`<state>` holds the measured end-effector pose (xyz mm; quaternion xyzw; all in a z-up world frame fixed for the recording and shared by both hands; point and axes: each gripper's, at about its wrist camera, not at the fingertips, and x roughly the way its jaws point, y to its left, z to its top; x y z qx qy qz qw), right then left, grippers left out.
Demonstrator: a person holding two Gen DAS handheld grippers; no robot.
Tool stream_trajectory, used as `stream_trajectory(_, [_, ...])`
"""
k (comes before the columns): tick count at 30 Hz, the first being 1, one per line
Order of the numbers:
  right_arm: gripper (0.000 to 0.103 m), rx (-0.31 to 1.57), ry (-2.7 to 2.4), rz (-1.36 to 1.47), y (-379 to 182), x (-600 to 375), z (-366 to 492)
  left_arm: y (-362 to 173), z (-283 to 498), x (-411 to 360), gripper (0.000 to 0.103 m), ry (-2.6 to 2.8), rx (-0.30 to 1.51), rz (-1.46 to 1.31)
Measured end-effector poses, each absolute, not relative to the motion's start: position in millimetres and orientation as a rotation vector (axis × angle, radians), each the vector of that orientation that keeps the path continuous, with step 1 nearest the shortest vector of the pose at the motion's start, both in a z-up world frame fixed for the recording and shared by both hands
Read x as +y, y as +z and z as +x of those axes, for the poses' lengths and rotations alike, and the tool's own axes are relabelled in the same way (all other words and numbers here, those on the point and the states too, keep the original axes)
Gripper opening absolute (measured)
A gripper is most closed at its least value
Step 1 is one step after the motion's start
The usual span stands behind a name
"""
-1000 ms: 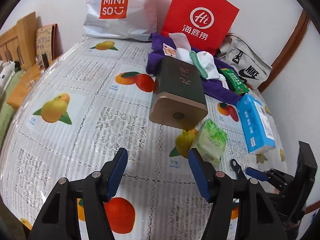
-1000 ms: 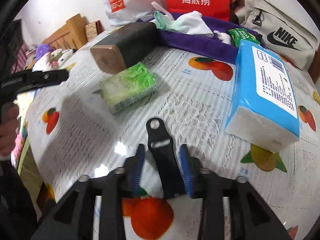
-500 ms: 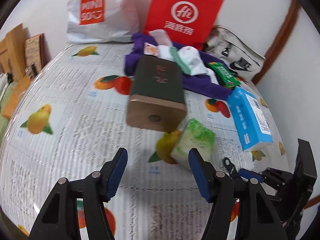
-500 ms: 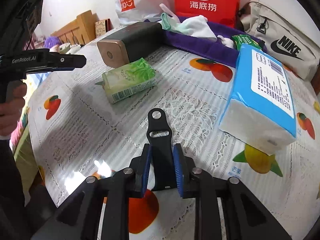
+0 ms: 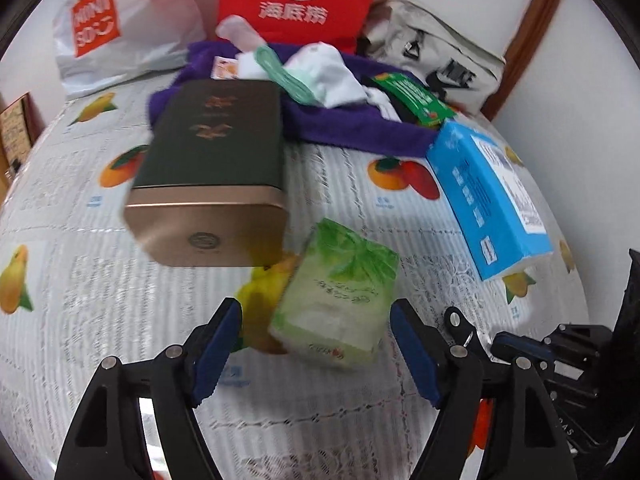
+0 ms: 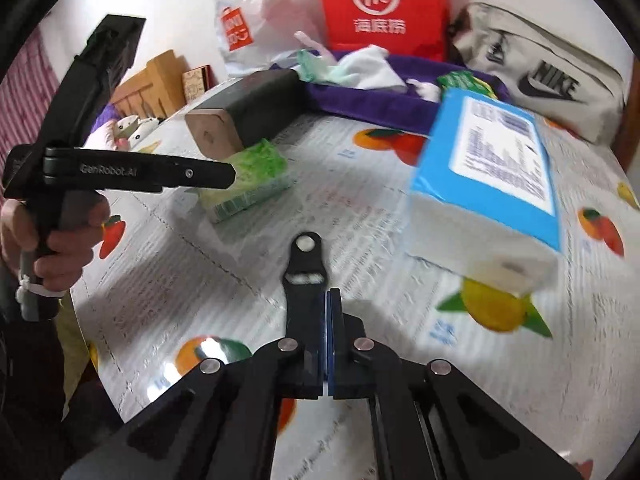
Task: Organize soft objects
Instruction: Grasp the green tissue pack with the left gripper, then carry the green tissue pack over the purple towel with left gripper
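The left claw point(image 5: 316, 340) hangs over the surface point(image 5: 120, 320) with its jaws opening. The green tissue pack point(image 5: 340, 300) lies flat on the fruit-print cloth just ahead, in line with the gap, and the blue pads point(image 5: 218, 346) do not touch it. The right claw point(image 6: 325, 332) is closed, its pads pressed together on a black strap tab point(image 6: 305, 268) that sticks out forward. Behind the green pack lies a dark box point(image 5: 212, 168) with a gold end, close beside it. To the right rests the blue tissue pack point(image 6: 488, 184). Further back, a purple cloth point(image 5: 360, 124) carries white socks point(image 5: 332, 76), before a red bag point(image 5: 296, 0) and a grey pouch point(image 6: 540, 80).
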<state>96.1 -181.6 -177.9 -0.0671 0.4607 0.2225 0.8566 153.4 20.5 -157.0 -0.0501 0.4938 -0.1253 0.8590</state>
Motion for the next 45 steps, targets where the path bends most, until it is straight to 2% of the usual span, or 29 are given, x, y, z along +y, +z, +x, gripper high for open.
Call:
stream_trajectory(4, [0.007, 0.990, 0.491, -0.066, -177.0, -190.0, 96.0, -163.9, 157.6, 14.7, 0.075, -0.266, 1.054, -0.084])
stream_trajectory(6, [0.015, 0.997, 0.528, -0.040, -177.9, -185.9, 95.0, -166.1, 159.4, 14.4, 0.077, -0.269, 1.060, -0.096])
stream_trajectory(8, [0.031, 0.998, 0.544, -0.064, -180.8, -176.6, 93.7, -166.9, 160.4, 10.6, 0.079, -0.278, 1.047, -0.082])
stream_trajectory(9, [0.032, 0.984, 0.542, -0.083, -180.7, -172.3, 92.4, -167.6, 160.8, 8.2, 0.079, -0.280, 1.042, -0.065])
stream_trajectory(15, [0.032, 0.935, 0.489, -0.218, -185.9, -148.4, 87.7, -173.3, 160.0, -13.0, 0.079, -0.230, 0.995, 0.115])
stream_trajectory(16, [0.031, 0.916, 0.477, -0.242, -186.9, -145.8, 85.8, -173.8, 159.1, -14.0, 0.075, -0.223, 0.984, 0.127])
stream_trajectory(17, [0.029, 0.906, 0.470, -0.257, -187.3, -144.4, 84.2, -173.0, 158.1, -13.8, 0.065, -0.222, 0.975, 0.129])
stream_trajectory(18, [0.027, 0.906, 0.468, -0.261, -187.3, -144.8, 84.4, -171.7, 157.1, -12.6, 0.060, -0.225, 0.966, 0.124])
stream_trajectory(19, [0.021, 0.912, 0.463, -0.251, -186.6, -147.2, 85.7, -170.8, 156.9, -9.9, 0.057, -0.227, 0.966, 0.112])
stream_trajectory(23, [0.020, 0.935, 0.477, -0.177, -184.1, -156.5, 91.3, -169.6, 154.3, -0.6, 0.052, -0.240, 0.964, 0.064])
stream_trajectory(45, [0.020, 0.865, 0.370, -0.105, -133.2, -197.7, 77.8, -129.5, 117.3, 42.4, 0.051, -0.174, 0.925, -0.112])
